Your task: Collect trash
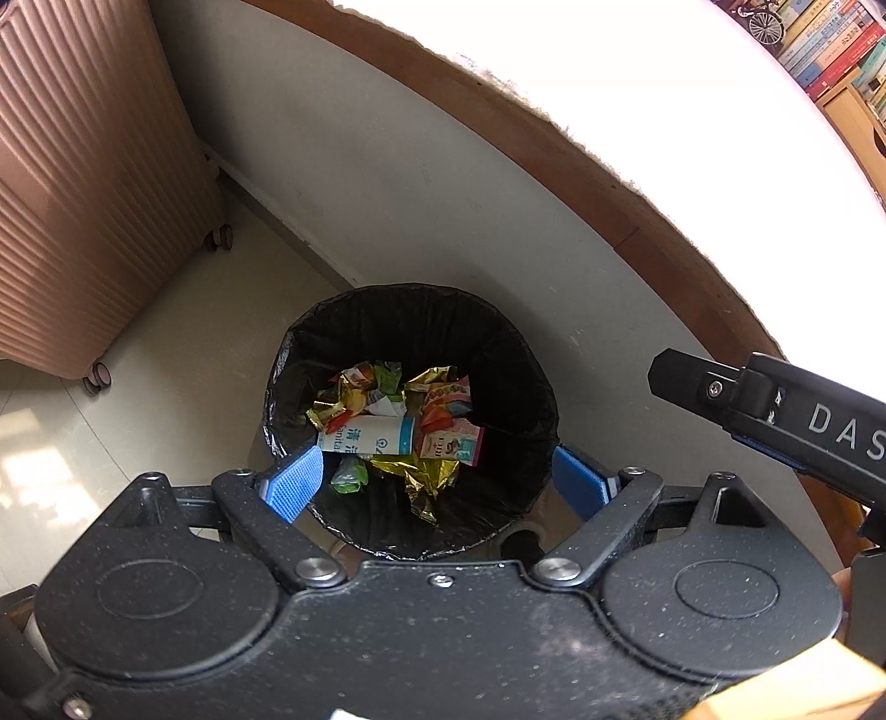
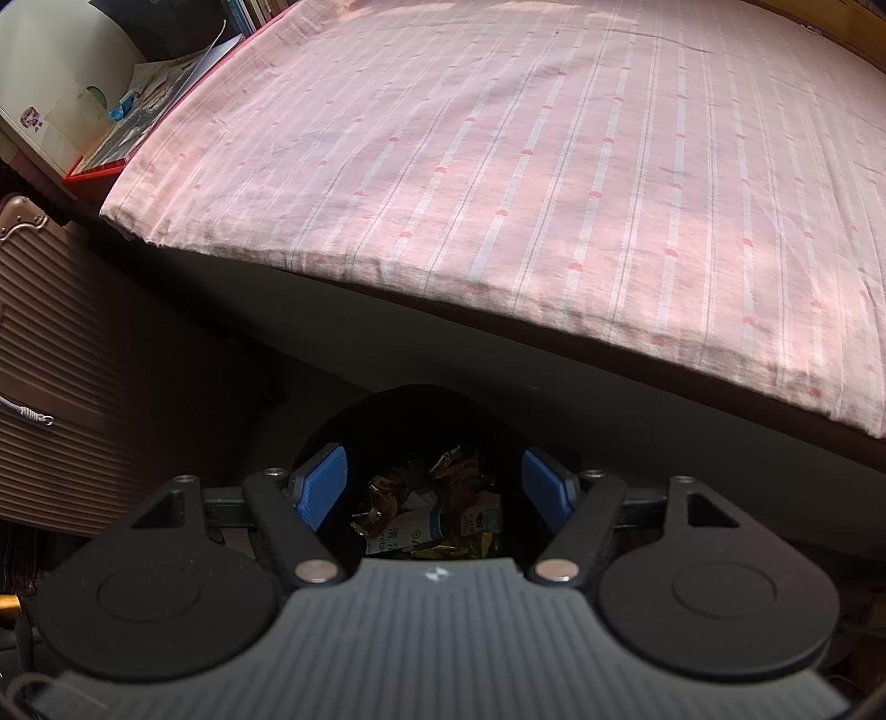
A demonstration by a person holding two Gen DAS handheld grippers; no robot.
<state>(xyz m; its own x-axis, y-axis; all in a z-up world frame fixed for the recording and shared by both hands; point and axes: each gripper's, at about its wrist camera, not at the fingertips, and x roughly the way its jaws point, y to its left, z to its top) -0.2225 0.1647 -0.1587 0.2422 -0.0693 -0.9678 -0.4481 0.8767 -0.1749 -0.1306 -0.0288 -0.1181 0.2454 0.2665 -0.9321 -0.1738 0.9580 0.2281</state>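
A round bin (image 1: pixel 498 354) lined with a black bag stands on the floor below me. Inside lie several crumpled gold and coloured wrappers (image 1: pixel 437 399) and a white and blue packet (image 1: pixel 368 435). My left gripper (image 1: pixel 437 482) hovers over the bin's near rim, open, nothing between its blue pads (image 1: pixel 293 482). A finger of the right gripper (image 1: pixel 775 415) shows at the right edge of the left wrist view. In the right wrist view my right gripper (image 2: pixel 434 490) is open and empty above the same bin (image 2: pixel 421 410), with the wrappers (image 2: pixel 454 471) visible in shadow.
A pink ribbed suitcase (image 1: pixel 83 194) on wheels stands left of the bin. A bed with a pink striped sheet (image 2: pixel 526 183) rises just behind it, its wooden frame edge (image 1: pixel 609 183) overhead. Books (image 1: pixel 830 44) and papers (image 2: pixel 138 99) sit beyond. Pale floor tiles (image 1: pixel 138 387) lie left.
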